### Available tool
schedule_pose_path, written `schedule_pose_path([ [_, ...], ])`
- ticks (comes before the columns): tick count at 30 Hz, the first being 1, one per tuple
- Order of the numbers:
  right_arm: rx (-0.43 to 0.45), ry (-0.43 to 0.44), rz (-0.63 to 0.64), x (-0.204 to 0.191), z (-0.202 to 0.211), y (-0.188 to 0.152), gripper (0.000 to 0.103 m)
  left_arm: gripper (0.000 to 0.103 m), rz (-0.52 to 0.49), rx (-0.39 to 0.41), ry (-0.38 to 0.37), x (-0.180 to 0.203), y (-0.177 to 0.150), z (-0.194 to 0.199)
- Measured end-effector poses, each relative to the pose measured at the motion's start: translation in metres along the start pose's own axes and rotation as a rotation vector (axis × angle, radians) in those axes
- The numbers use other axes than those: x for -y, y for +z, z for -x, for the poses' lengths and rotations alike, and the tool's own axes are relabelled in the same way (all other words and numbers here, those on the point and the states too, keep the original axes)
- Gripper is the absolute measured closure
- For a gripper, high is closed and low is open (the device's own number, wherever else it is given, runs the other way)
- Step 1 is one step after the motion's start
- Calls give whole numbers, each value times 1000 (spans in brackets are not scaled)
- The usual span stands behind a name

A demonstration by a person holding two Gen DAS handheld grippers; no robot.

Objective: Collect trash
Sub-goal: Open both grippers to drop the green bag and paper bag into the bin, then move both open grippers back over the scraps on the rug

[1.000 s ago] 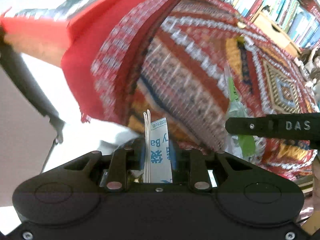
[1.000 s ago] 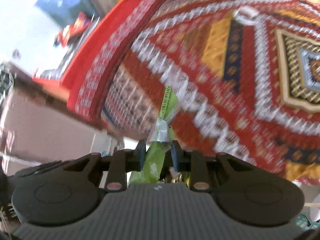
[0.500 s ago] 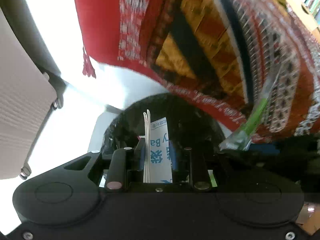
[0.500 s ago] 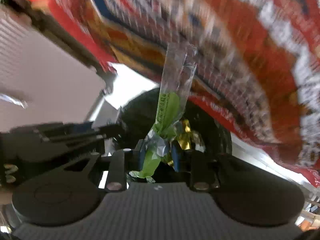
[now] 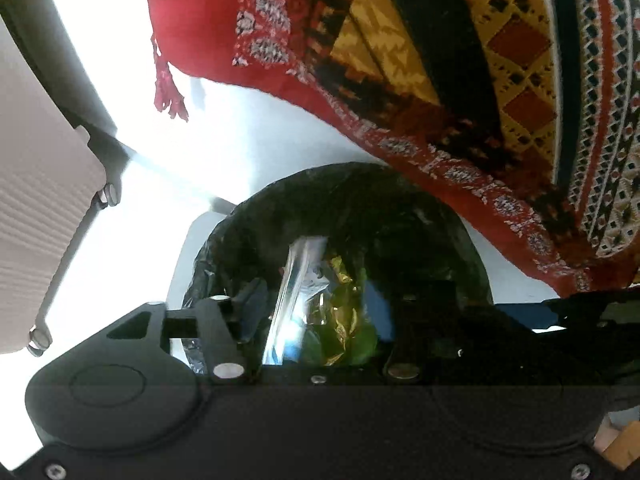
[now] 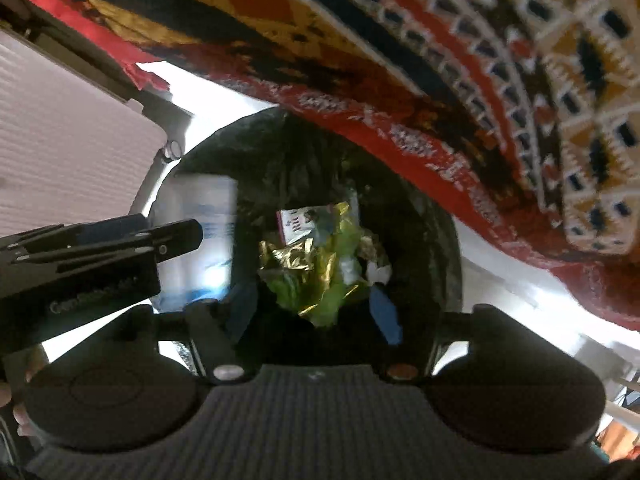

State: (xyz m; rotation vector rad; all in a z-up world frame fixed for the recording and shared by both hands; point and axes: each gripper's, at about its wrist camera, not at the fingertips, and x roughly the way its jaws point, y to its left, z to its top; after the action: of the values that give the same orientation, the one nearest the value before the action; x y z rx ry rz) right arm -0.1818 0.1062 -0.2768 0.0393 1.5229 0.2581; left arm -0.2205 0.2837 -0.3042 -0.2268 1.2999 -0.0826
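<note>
Both my tongs hang over the black-lined bin (image 6: 248, 152), jaws just opened, gripping nothing: left tongs (image 5: 320, 312) with the white packet (image 6: 200, 240) falling at nine o'clock, right tongs (image 6: 316, 312) above green-and-gold wrappers (image 6: 316, 272); light, crinkly, slippery stuff, best pinched at a folded edge

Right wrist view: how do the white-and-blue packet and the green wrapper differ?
The white-and-blue packet is flat and smooth; the green wrapper is crumpled. The packet is motion-blurred at the left edge of the black bin liner; the wrapper is sharp, mid-bin among gold foil. The packet looks larger than the wrapper. Both are within the liner's mouth.
</note>
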Motion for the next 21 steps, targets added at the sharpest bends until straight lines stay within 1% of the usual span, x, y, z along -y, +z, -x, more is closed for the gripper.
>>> schedule_pose_path([
  [2, 12, -6, 21, 0, 8, 1, 23, 34, -9, 7, -2, 2, 2, 8],
  [3, 20, -10, 35, -1, 13, 1, 22, 31, -13, 10, 0, 4, 3, 12],
  [4, 32, -12, 52, -4, 20, 1, 21, 25, -15, 14, 6, 7, 5, 18],
  [5, 48, -13, 70, -7, 28, 1, 20, 23, -16, 24, 9, 9, 7, 26],
  [8, 106, -8, 116, -17, 59, 2, 18, 23, -23, 55, -10, 16, 14, 52],
  [11, 161, 7, 134, -25, 93, 3, 17, 22, -42, 97, -13, 24, 23, 83],
  [16, 269, 25, 117, -32, 153, 11, 17, 21, -70, 198, -35, 35, 46, 144],
  [19, 356, 30, 93, -34, 194, 16, 16, 20, -114, 270, -54, 45, 64, 181],
  [21, 415, 16, 79, -32, 218, 16, 16, 18, -148, 320, -65, 54, 78, 205],
])
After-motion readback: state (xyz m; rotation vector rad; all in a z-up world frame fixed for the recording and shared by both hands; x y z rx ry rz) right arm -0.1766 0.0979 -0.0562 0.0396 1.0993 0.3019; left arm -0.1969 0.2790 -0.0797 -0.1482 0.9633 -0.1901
